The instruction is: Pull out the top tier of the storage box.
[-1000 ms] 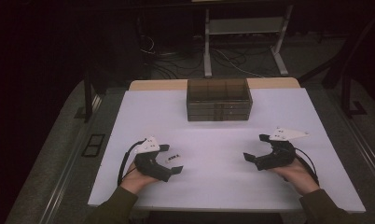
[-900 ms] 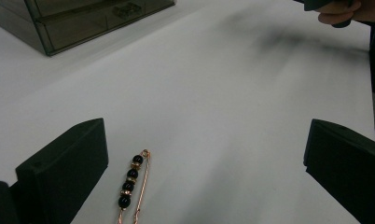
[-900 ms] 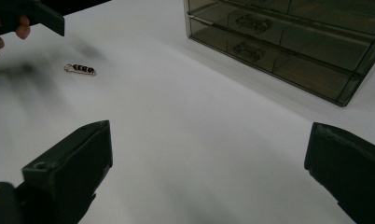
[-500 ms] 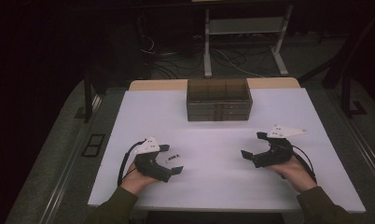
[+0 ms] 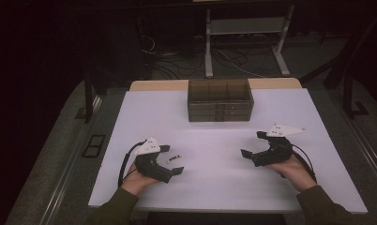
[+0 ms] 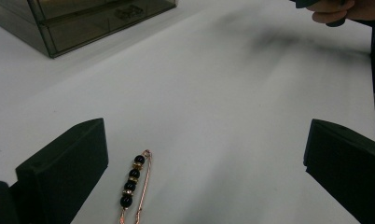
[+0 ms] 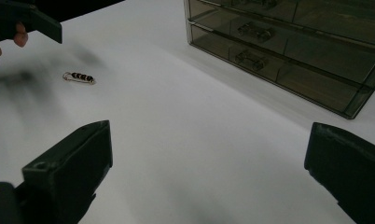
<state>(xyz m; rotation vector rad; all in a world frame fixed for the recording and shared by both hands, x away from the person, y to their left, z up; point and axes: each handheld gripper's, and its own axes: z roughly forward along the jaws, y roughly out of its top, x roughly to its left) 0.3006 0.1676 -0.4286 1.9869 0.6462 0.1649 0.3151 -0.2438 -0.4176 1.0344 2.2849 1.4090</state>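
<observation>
Dim room, dark beyond the white table [image 5: 214, 140], which alone is lit. Soft smeared shadows lie ahead of both grippers' jaws; near jaws look blurred

The room is dim, its far end almost black. A white desk [image 5: 280, 117] stands on grey floor [image 5: 50, 154]. Beyond the desk, a pale metal stand [image 5: 245, 28] rises over loose cables [image 5: 233, 58] on the floor.

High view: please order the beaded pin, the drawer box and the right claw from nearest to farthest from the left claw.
1. Beaded pin: on the table between the jaws of the left claw.
2. Right claw: across the table, to the right.
3. Drawer box: at the far edge, centre.
</observation>
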